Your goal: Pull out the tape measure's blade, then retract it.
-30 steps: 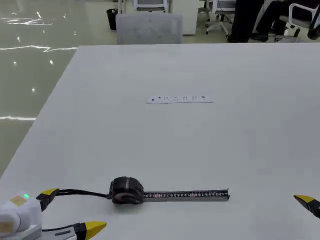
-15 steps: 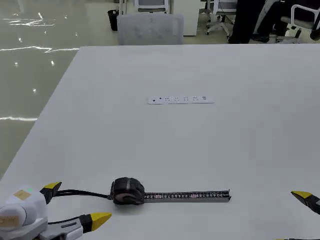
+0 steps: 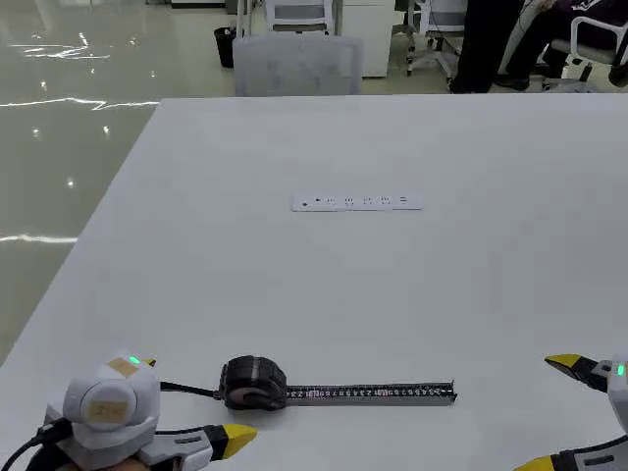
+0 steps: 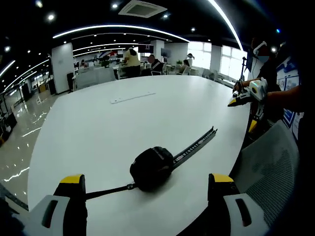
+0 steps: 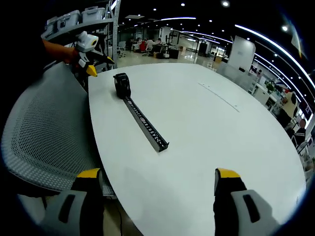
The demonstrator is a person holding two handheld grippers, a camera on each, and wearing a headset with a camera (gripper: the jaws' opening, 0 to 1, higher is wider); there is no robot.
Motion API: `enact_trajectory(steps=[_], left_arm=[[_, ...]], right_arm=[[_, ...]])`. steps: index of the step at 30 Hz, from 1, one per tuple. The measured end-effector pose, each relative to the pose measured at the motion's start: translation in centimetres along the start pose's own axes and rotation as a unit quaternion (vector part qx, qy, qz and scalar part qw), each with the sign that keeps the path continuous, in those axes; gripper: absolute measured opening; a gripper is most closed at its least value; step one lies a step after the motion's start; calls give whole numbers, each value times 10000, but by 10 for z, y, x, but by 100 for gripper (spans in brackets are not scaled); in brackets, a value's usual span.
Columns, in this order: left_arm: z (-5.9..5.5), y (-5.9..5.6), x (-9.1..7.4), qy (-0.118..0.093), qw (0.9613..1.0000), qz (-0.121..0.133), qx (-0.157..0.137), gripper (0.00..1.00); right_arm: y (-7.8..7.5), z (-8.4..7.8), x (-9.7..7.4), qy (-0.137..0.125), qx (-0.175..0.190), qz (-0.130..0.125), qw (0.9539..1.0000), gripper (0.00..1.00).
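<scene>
Tape measure (image 3: pixel 253 383) lies near the table's (image 3: pixel 392 285) front edge, blade (image 3: pixel 373 393) drawn out to the right, so retracting looks like what remains. Left gripper (image 3: pixel 193 397) hovers by it, right gripper (image 3: pixel 549 412) past the blade tip, both with jaws apart. Left gripper view: it sits just ahead, between the spread jaws, placed for a steadying hold. Right gripper view: blade's hook end faces the parted jaws, well apart from them
</scene>
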State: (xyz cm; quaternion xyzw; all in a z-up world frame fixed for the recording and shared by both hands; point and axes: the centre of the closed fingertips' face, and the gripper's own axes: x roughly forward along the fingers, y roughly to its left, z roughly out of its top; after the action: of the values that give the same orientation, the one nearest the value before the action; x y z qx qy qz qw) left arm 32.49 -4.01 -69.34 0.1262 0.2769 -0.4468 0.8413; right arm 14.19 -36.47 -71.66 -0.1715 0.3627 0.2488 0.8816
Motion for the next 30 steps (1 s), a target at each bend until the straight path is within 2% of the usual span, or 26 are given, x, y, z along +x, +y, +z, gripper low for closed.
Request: enact_trajectory(steps=[2, 5, 6, 7, 9, 13, 15, 16, 18, 20, 21, 23, 25, 27, 30], left_arm=[[8, -2, 3, -107, 9998, 43, -142, 100], [14, -3, 10, -208, 9996, 184, -82, 100], [16, -5, 15, -293, 9985, 164, -423, 100], [16, -6, 18, -288, 9973, 137, -664, 100], [18, -3, 23, -294, 9955, 256, -866, 100], [18, -2, 32, -253, 9958, 446, -755, 100], [15, 2, 34, -195, 9955, 674, -631, 100], [17, 2, 36, -262, 9951, 757, -588, 100], [16, 0, 39, -279, 9946, 763, -644, 100], [14, -5, 45, -262, 9943, 759, -699, 100], [15, -8, 47, -329, 9939, 755, -733, 100], [16, -11, 50, -385, 9929, 744, -846, 100], [15, -17, 53, -450, 9932, 716, -801, 100], [10, -22, 56, -444, 9951, 686, -563, 100], [5, -22, 58, -368, 9947, 648, -702, 100]], right_arm=[[-3, 1, 4, 79, -167, 53, 9998, 93], [-6, 6, 8, 136, -304, 152, 9993, 92], [-6, 8, 10, 160, -374, 207, 9990, 92], [-7, 10, 11, 191, -399, 239, 9987, 92], [-8, 12, 14, 264, -507, 305, 9979, 91], [-14, 14, 21, 351, -677, 430, 9962, 90], [-14, 16, 25, 403, -744, 514, 9951, 89], [-15, 17, 28, 440, -763, 570, 9945, 88], [-13, 14, 33, 519, -710, 732, 9934, 86], [-14, 16, 39, 517, -795, 774, 9925, 84], [-11, 16, 42, 560, -822, 913, 9908, 82], [-9, 16, 46, 633, -919, 1009, 9886, 78], [-9, 17, 52, 687, -975, 1069, 9871, 78], [-9, 18, 57, 711, -1097, 1179, 9844, 79], [-10, 20, 63, 771, -1275, 1254, 9809, 75]])
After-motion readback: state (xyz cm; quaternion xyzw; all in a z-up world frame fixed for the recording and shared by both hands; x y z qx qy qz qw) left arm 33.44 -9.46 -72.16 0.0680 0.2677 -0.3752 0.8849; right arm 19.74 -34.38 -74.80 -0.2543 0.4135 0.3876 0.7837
